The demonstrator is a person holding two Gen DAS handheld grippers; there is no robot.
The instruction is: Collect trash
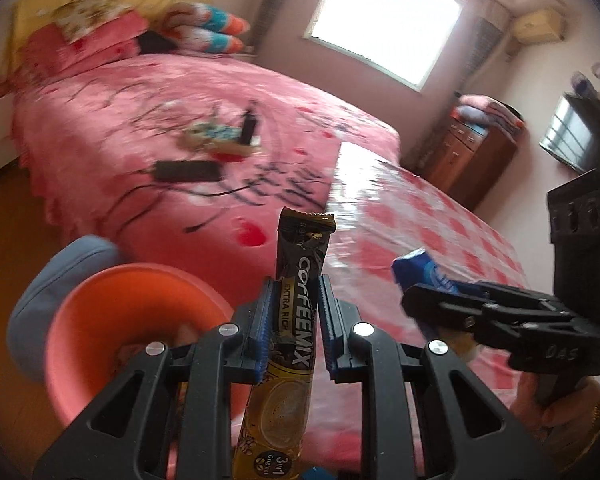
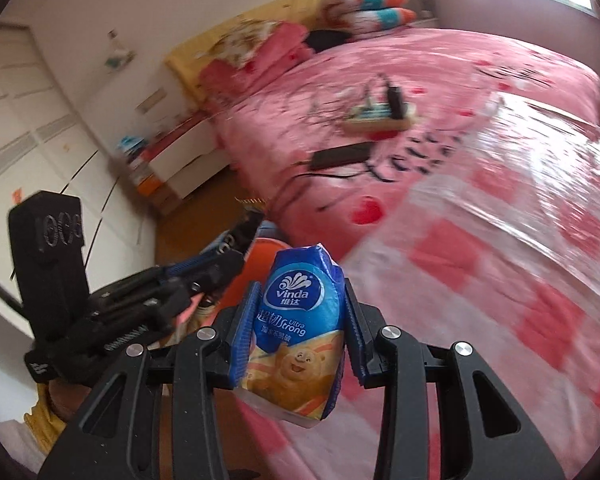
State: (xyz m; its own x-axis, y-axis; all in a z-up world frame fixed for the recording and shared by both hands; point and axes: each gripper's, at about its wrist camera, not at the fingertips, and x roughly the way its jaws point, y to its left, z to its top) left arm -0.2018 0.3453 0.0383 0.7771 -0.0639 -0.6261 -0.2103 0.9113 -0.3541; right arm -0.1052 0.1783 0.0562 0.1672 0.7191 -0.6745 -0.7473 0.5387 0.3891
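Observation:
My left gripper is shut on a black and gold Coffeemix sachet, held upright above the bed's edge. An orange bin with a blue rim part sits just left of and below it. My right gripper is shut on a blue Vinda tissue pack. In the left wrist view the right gripper shows at the right with the blue pack in it. In the right wrist view the left gripper is at the left over the orange bin.
A pink bed fills the view, with a clear plastic sheet over a red checked cloth at its near end. A black flat device, cables and a small box lie on the bed. Pillows are at the head.

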